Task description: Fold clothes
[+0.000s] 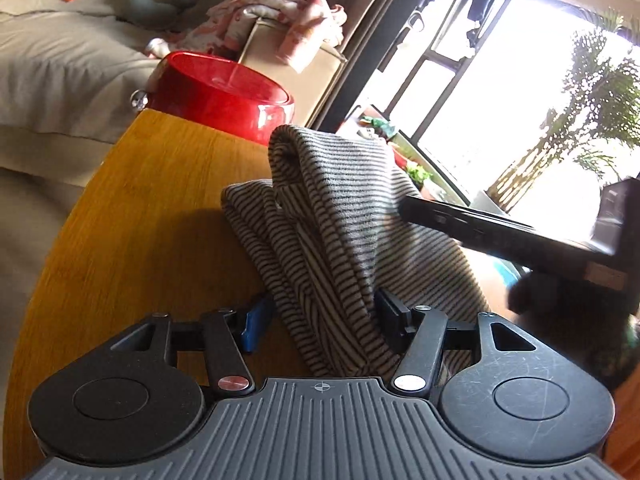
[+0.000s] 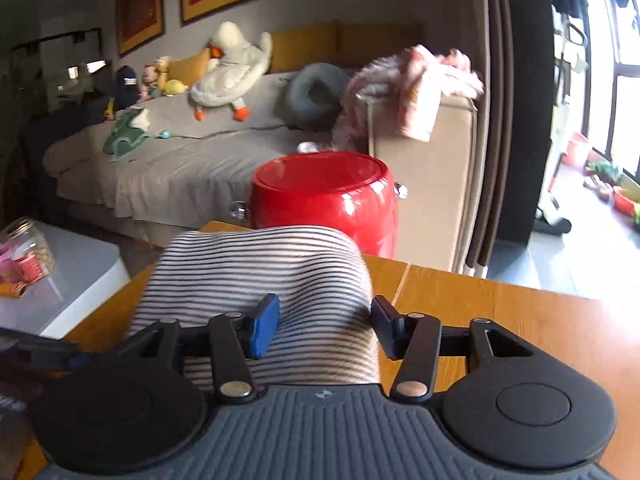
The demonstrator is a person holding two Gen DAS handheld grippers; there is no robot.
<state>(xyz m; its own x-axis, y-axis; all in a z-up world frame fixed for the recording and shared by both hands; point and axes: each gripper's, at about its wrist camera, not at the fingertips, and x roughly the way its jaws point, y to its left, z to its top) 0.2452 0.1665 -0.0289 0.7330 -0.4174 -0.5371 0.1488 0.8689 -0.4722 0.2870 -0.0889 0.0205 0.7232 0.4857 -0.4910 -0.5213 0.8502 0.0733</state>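
A black-and-white striped garment (image 1: 320, 216) lies bunched in folds on the wooden table (image 1: 152, 200). My left gripper (image 1: 324, 320) is open, its jaws wide apart with the striped cloth rising between them. The cloth is not pinched. In the right wrist view the same garment (image 2: 264, 272) lies as a rounded folded bundle on the table (image 2: 500, 320). My right gripper (image 2: 324, 328) is open, its blue left pad (image 2: 264, 328) resting on the cloth and the bundle filling the gap. The right gripper's body (image 1: 520, 236) shows from the left wrist view, over the garment's right side.
A red glossy stool (image 2: 328, 196) stands just beyond the table's far edge. Behind it are a beige sofa (image 2: 168, 160) with plush toys, a grey neck pillow (image 2: 316, 92) and pink clothes (image 2: 416, 84) on the armrest. A white side table (image 2: 80, 272) with a jar sits at left.
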